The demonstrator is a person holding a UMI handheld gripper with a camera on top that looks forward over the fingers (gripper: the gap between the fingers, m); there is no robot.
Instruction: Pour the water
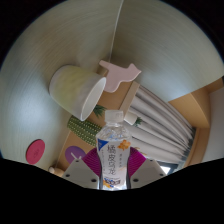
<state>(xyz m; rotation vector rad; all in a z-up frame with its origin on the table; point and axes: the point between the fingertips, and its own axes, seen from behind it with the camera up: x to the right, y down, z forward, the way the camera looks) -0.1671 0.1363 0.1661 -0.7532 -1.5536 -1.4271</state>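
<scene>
My gripper [113, 162] is shut on a clear plastic water bottle [115, 150] with a white and blue label and a white cap; both magenta pads [90, 160] press its sides. The bottle stands upright between the fingers, its cap reaching up toward a pale green cup [77, 88]. The cup lies beyond the bottle and to the left, tipped so its open mouth faces right. I cannot see any water in it.
A pale round table [50, 45] fills the far ground. A pink and white object [118, 72] sits beside the cup. A green textured thing [82, 129] and a pink round item [35, 152] lie left of the fingers. A white ribbed radiator-like object [160, 115] and wood floor are right.
</scene>
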